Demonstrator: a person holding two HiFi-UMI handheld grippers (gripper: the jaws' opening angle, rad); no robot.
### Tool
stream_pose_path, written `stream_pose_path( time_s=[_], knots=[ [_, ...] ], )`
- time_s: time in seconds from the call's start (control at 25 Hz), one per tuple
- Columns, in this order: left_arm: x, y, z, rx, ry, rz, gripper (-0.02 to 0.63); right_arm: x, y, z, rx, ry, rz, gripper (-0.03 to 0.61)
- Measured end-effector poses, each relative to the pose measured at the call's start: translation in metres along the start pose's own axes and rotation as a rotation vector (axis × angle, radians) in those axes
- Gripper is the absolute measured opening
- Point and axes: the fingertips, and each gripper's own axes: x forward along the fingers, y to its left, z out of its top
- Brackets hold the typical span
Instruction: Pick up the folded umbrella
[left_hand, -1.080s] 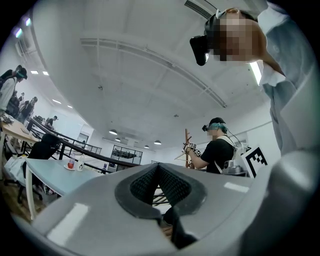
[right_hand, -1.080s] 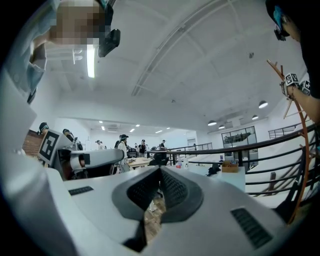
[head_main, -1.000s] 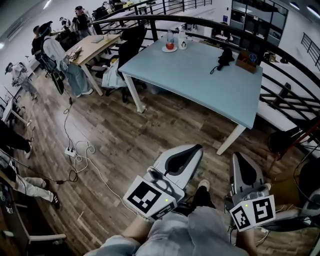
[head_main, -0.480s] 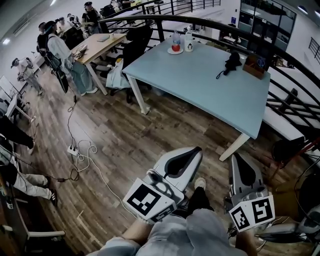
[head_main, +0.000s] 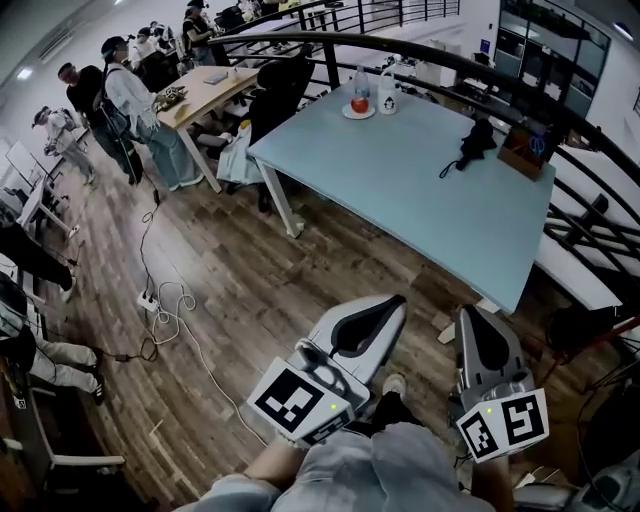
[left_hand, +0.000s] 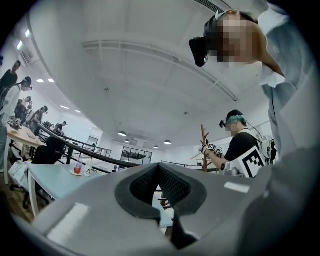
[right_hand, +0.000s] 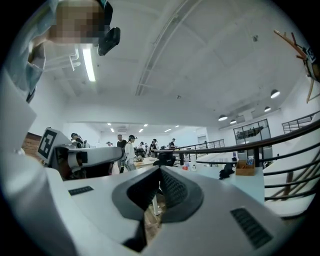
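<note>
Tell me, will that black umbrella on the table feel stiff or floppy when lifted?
Probably partly floppy: the umbrella looks like a rumpled bundle, so fabric may sag. Its loose strap would likely dangle. Lying flat on the table, it seems unlikely to roll.

— What sort of place is this?
— An open-plan office or lab: a pale blue rectangular table (head_main: 420, 190), a brown wood-plank floor (head_main: 230, 285), a black metal railing (head_main: 329, 62), and people (head_main: 130, 100) around a light wooden desk (head_main: 212, 86).

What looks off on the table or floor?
Nothing spilled or damaged. The folded umbrella lies on the table near a wooden box. Only a power strip with loose cables sprawls across the floor.
</note>
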Motion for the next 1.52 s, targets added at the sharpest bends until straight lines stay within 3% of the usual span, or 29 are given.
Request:
stream_pose_path(
  time_s=[0.2,0.48,0.8,1.32,1.52],
  knots=[
    [0.043,0.013,-0.002,-0.004,0.034,0.023,0.005,0.028,-0.040,0.011,0.003,-0.009,0.023,-0.001],
    [0.096,0.045,-0.004,0.022,-0.013,0.067,0.005,0.071,-0.088,0.017,0.010,-0.015,0.064,-0.002],
    [0.146,0.066,-0.015,0.020,0.027,0.091,0.005,0.106,-0.137,0.016,0.014,-0.006,0.081,-0.002],
    [0.184,0.079,-0.009,0.049,-0.024,0.074,0.005,0.124,-0.169,0.019,0.020,-0.011,0.075,-0.001],
    [0.195,0.083,-0.016,0.045,0.011,0.059,0.005,0.126,-0.181,0.020,0.024,-0.018,0.043,-0.001]
  ],
)
